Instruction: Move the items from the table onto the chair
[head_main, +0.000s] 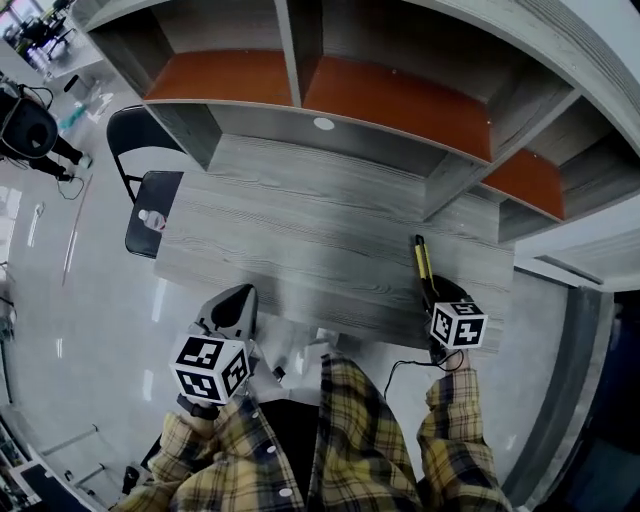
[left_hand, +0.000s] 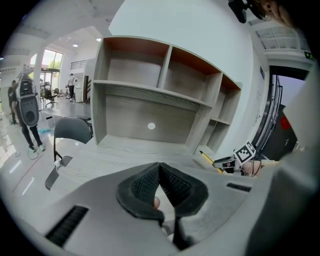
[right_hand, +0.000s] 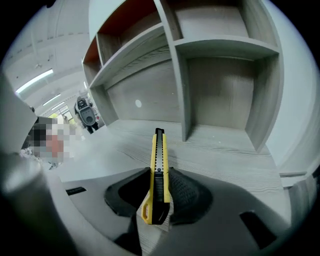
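currently, your right gripper (right_hand: 161, 196) is clamped on the yellow utility knife (right_hand: 158, 160), its tip pointing out over the tabletop (head_main: 300, 230), while your left gripper (left_hand: 160, 185) is closed on nothing, with the chair (head_main: 150, 195) at the tabletop's left end.

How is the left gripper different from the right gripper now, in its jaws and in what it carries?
The left gripper has its jaws shut together with nothing between them; the right gripper has its jaws closed on a yellow utility knife. The left gripper is at the near edge of the table, toward the left; the right gripper is near its right end. Both point toward the shelves.
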